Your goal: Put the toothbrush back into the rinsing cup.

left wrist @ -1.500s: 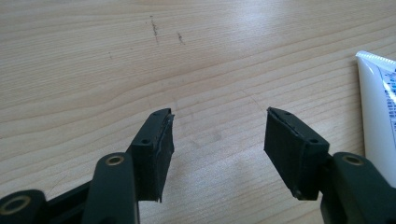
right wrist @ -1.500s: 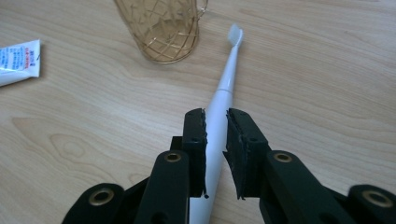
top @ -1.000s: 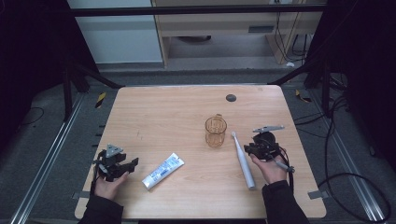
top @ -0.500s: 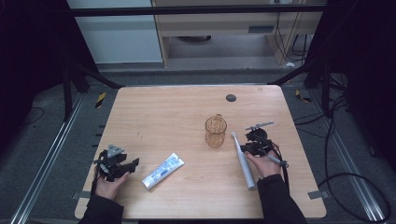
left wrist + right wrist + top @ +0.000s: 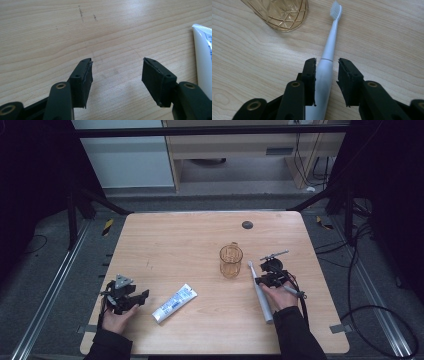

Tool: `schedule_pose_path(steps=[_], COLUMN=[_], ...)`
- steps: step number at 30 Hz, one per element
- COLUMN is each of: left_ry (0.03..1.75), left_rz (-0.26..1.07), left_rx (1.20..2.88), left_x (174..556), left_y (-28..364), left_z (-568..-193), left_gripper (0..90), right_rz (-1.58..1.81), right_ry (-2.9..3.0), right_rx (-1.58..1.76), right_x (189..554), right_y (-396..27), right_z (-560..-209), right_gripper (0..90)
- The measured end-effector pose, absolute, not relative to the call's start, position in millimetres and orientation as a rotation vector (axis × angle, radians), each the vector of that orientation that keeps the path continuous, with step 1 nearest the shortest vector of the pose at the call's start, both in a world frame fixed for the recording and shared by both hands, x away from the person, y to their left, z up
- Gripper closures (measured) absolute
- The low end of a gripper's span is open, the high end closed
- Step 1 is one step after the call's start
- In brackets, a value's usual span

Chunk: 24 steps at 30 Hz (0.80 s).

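Right tongs point(image 5: 326, 75) astride toothbrush point(image 5: 325, 62), perhaps touching.

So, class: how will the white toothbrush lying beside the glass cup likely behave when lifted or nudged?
The toothbrush looks stiff, so it probably lifts without sagging. Its rounded, smooth handle may roll or slip. Its slim neck suggests it is heavier at the handle end.

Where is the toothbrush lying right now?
In the high view the toothbrush lies flat on the table's right side, just right of the amber cup, its handle between the right gripper's jaws.
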<state>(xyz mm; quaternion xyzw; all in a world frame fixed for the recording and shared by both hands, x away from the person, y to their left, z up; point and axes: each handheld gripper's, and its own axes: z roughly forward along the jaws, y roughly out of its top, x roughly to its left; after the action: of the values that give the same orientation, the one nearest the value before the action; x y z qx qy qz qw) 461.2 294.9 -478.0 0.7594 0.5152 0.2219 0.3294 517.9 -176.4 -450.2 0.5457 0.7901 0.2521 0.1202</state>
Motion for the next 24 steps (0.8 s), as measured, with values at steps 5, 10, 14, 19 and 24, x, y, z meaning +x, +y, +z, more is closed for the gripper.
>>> schedule_pose_path(steps=[5,10,14,19,24], left_ry=[1.348,1.348,1.346,1.345,1.345], left_rz=[0.582,0.585,0.586,0.587,0.586], left_rx=[1.996,1.992,1.998,1.999,2.000], left_x=[461.5,460.9,461.2,461.1,461.2], left_y=[294.7,294.1,294.5,294.4,294.5], left_z=[-478.2,-477.6,-477.7,-477.7,-477.9], left_gripper=[40.9,40.9,40.9,40.9,40.8], right_rz=[0.723,0.712,0.710,0.693,0.670], right_ry=[2.308,2.316,2.321,2.337,2.352], right_rx=[1.592,1.610,1.620,1.616,1.616], right_x=[519.7,519.3,519.4,520.1,521.5], right_y=[-175.5,-174.7,-174.3,-172.0,-169.0], right_z=[-453.8,-457.6,-459.7,-464.1,-469.2], right_gripper=[65.6,63.3,62.5,62.0,62.4])
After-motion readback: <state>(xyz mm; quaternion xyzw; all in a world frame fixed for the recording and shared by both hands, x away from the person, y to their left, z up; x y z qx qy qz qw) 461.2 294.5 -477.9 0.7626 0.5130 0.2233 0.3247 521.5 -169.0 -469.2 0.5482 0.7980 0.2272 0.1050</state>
